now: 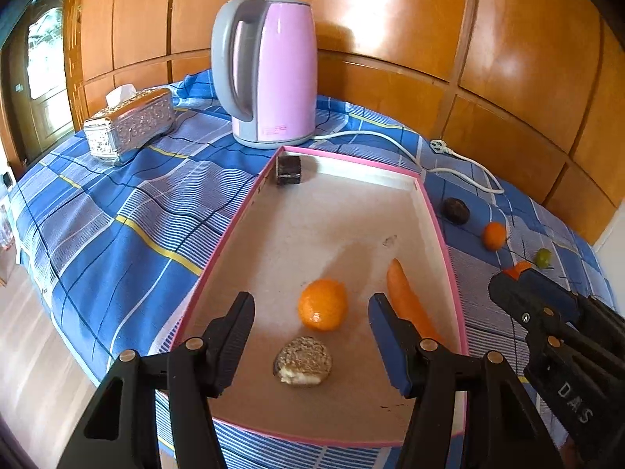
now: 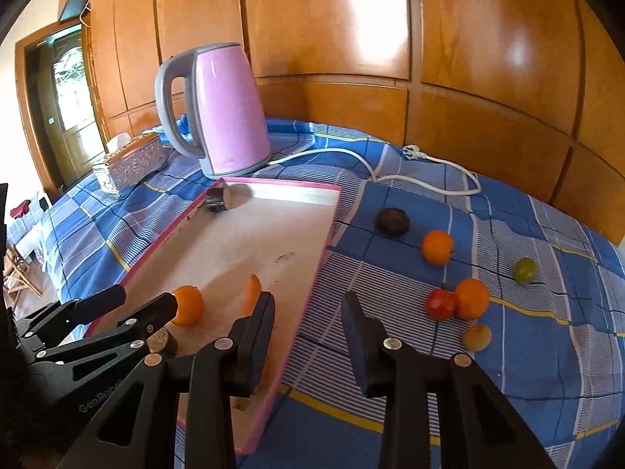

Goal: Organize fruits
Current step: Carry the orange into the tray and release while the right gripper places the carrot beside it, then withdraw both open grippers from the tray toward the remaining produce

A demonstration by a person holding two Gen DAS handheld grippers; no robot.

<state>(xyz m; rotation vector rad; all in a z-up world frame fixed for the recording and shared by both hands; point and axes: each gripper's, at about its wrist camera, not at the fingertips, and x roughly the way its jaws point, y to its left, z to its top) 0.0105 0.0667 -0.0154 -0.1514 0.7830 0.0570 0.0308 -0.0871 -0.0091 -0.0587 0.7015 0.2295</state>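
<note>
Six fruits (image 2: 471,298) loose on cloth (image 2: 547,371) | left gripper (image 1: 310,322) apart, empty, over tray (image 1: 445,242) | right gripper (image 2: 308,314) narrow gap, empty | risk: round fruit rolls off pads, red one (image 2: 440,304) nudges neighbour.

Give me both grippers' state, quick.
Left gripper: fingers open, holding nothing; an orange lies just ahead.
Right gripper: fingers narrowly apart, holding nothing.

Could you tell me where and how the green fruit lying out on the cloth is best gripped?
Grip the green fruit across its round middle, coming from above. It lies alone on the cloth, clear of neighbours, so the fingers should fit on either side.
</note>
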